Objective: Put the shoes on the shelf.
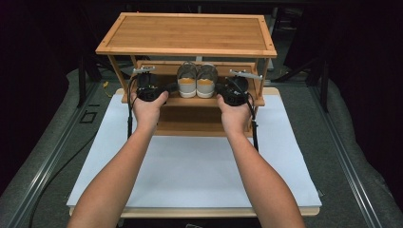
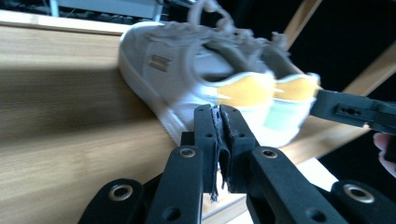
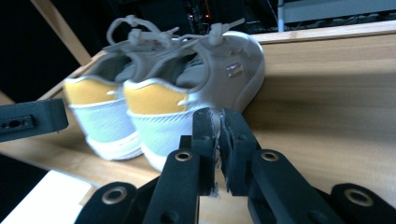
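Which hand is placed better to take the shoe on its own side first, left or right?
Neither clearly: the left gripper and right gripper flank the shoes evenly, both nearly shut and empty.

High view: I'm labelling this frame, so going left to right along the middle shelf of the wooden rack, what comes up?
Left gripper → left shoe → right shoe → right gripper, with both shoes heel-toward the person, side by side on the rack's shelf.
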